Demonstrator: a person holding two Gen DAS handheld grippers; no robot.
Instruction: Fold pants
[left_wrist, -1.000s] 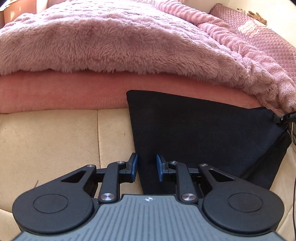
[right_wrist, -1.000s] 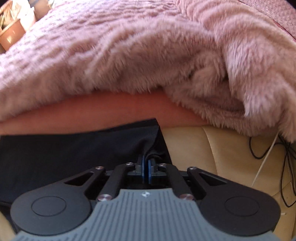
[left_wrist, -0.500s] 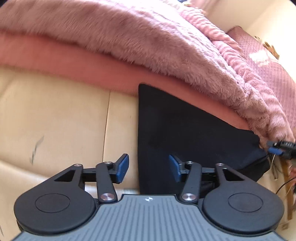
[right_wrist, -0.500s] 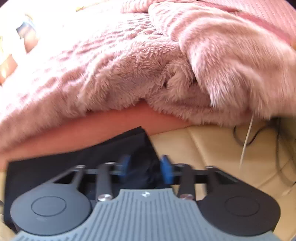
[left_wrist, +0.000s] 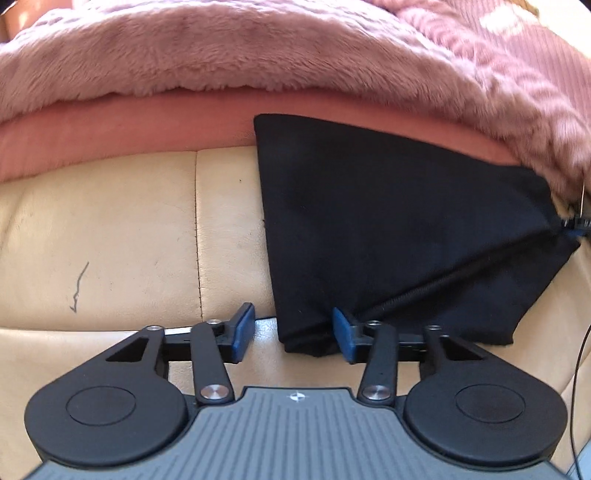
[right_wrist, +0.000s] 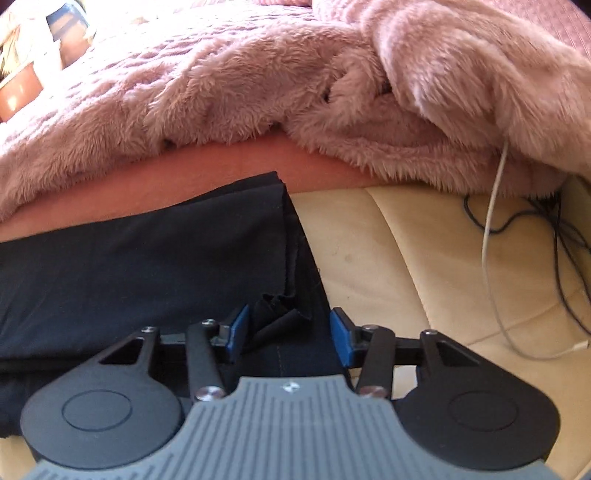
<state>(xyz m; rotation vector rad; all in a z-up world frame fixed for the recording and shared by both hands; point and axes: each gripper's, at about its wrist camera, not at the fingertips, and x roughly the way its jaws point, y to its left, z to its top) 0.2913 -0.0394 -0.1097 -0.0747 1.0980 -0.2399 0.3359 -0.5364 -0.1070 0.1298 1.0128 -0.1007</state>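
Both claws released since a second ago: left gripper (left_wrist: 293, 330) and right gripper (right_wrist: 287, 334) gape, grasping nothing. Black pants (left_wrist: 399, 236) lie folded on cream sofa cushion (left_wrist: 110, 236), 12 o'clock edge under pink fleece blanket (left_wrist: 258, 48). Fold looks nearly done; loose bunch at right end left to tidy.

The pants (right_wrist: 129, 258) run off the right-wrist view's left edge. The blanket (left_wrist: 258, 48) hides the sofa's (left_wrist: 110, 229) back edge. The cables (right_wrist: 535, 229) leave the right edge.

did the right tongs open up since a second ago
Yes. The right tongs were shut on the pants; now they straddle its bunched corner, open.
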